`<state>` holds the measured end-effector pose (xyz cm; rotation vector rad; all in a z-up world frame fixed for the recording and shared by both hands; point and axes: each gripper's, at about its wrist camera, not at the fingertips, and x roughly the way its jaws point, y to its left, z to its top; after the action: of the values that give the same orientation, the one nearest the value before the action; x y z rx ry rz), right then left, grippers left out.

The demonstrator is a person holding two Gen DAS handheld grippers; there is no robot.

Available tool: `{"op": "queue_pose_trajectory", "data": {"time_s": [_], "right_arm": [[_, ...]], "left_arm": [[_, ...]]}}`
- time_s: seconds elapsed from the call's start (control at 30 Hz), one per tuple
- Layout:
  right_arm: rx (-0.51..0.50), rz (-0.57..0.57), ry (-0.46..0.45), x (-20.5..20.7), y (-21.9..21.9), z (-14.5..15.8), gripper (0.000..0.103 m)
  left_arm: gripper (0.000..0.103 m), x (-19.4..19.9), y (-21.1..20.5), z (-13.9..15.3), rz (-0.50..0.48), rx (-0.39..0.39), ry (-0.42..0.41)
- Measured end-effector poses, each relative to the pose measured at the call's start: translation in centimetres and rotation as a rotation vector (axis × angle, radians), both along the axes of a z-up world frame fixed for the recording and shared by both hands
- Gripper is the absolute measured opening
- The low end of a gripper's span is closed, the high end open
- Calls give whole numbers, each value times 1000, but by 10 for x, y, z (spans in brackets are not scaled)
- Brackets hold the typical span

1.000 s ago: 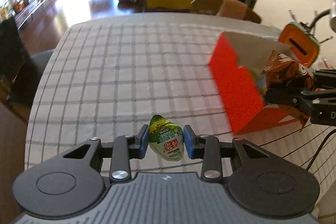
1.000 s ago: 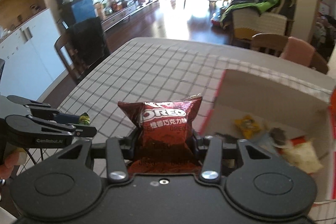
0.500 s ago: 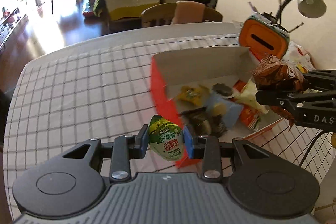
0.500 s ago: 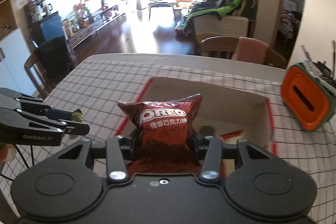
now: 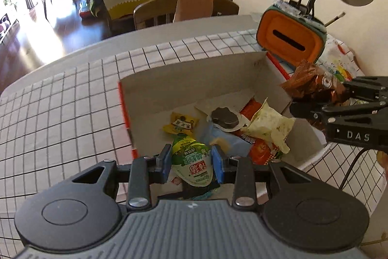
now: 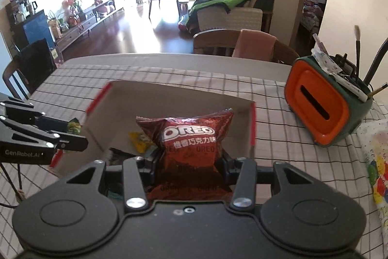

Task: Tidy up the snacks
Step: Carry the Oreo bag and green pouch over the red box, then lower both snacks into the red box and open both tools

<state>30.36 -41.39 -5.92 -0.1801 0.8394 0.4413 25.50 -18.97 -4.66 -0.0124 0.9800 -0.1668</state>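
Above the open cardboard box (image 5: 194, 79), both grippers have arrived from the bare checked tablecloth (image 5: 60, 113). Left gripper (image 5: 191, 162) stays clamped on a green jelly cup (image 5: 192, 160); right gripper (image 6: 189, 162) pinches the Oreo bag (image 6: 188, 137), seemingly over the box's snacks.

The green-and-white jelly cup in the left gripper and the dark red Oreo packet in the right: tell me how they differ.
The green-and-white jelly cup is small, rounded and smooth; the dark red Oreo packet is a larger, crinkled foil pillow bag. The cup fits between the left gripper's pads; the packet bulges past the right gripper. Both are clamped over the open cardboard box.
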Motion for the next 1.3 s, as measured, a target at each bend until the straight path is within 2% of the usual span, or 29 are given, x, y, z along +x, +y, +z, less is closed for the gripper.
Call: {"op": "queue_pose_trajectory", "data": {"time_s": [0.47, 0.83, 1.07, 1.3], "right_arm": [[-103, 76, 98, 47, 19, -40, 45], [-172, 158, 152, 55, 35, -43, 45], [-181, 182, 162, 55, 33, -47, 50], [-160, 185, 153, 53, 29, -48, 63]], "left_arm": [[34, 53, -21, -42, 46, 33, 138], [36, 80, -28, -60, 47, 63, 279], [36, 83, -37, -65, 39, 81, 296], [45, 77, -40, -61, 41, 92, 262]]}}
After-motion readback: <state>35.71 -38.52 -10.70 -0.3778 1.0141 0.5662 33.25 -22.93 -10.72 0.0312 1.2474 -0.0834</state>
